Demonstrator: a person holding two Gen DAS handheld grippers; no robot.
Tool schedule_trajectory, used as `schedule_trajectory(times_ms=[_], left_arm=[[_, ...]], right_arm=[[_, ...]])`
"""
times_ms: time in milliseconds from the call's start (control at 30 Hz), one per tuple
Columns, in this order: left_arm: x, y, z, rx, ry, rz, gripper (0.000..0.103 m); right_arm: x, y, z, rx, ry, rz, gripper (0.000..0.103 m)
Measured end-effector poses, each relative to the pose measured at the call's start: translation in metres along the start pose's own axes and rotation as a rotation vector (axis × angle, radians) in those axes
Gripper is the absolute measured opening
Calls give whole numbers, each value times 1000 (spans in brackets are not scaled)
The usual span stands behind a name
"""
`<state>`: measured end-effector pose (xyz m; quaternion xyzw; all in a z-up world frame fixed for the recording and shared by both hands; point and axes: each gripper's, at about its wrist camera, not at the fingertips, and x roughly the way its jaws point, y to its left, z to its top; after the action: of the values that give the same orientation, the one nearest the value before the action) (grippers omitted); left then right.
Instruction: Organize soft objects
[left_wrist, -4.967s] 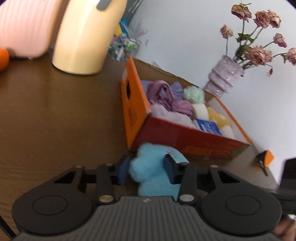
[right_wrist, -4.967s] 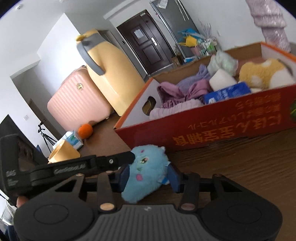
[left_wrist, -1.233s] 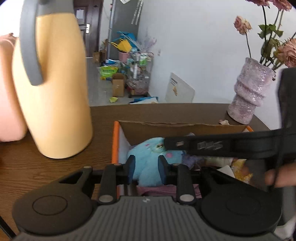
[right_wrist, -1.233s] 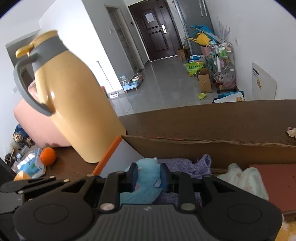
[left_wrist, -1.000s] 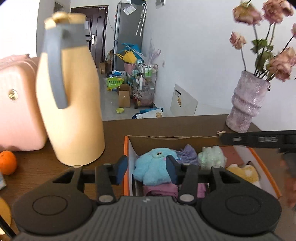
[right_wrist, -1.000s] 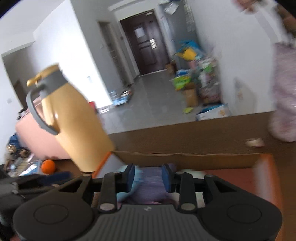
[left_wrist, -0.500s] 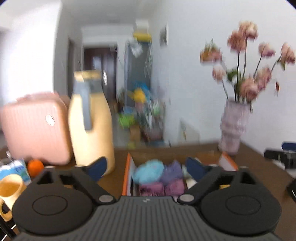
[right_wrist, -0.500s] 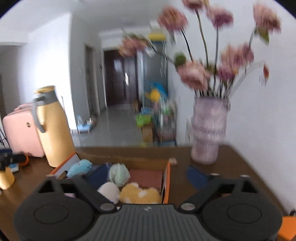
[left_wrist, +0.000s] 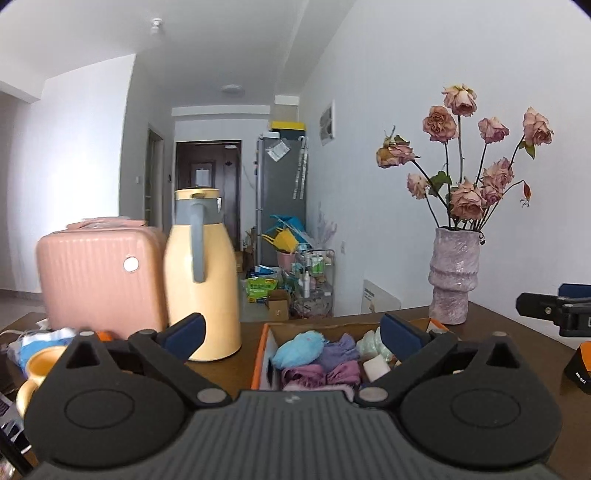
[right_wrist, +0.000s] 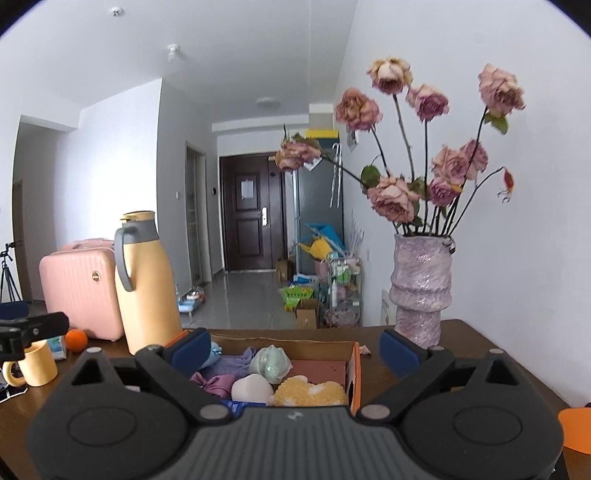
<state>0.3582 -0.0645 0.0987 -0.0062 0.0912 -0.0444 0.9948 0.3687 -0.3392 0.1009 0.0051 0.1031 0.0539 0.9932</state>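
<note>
Both claws withdrawn, left claw (left_wrist: 291, 330) and right claw (right_wrist: 295, 347) spread, blue plush (left_wrist: 300, 350) boxed, half-hidden.

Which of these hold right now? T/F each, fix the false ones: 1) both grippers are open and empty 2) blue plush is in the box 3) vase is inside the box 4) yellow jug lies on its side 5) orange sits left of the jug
1) True. The left gripper and the right gripper both have their jaws spread wide with nothing between them.
2) True. The blue plush lies in the orange box, at its left end beside purple cloth.
3) False. The vase stands on the table, outside the box and to its right.
4) False. The yellow jug stands upright.
5) True. The orange sits on the table left of the jug, in front of the pink suitcase.
</note>
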Motion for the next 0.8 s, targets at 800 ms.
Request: schedule_trajectory(times_ms=[800], left_arm=[[-259, 9, -137, 5, -12, 139, 103]], right_arm=[[-265, 93, -163, 50, -3, -1, 103]])
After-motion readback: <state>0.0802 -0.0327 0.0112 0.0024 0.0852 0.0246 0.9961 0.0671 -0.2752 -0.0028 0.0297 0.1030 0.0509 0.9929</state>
